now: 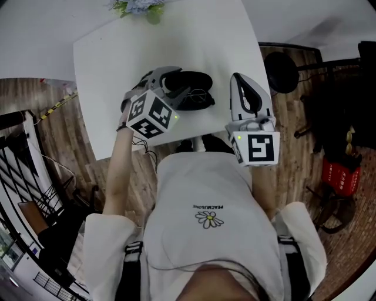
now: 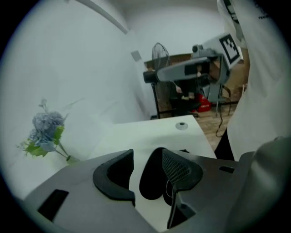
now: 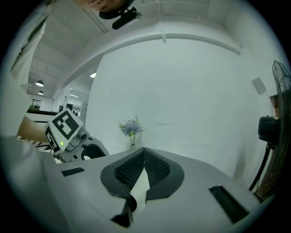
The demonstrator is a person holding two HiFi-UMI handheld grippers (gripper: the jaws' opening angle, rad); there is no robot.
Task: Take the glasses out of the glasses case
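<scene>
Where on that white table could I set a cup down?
The far half of the table, between the flowers and the glasses case, is bare. The near part is crowded: case, glasses, left gripper and right gripper.

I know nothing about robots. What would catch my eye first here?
Two grey hand-held grippers with marker cubes stand out over a white table. The left gripper holds its jaws apart above a black case at mid-table, with glasses showing at its near side. The right gripper, jaws shut, is at the table's right edge, and flowers stand at the far edge.
</scene>
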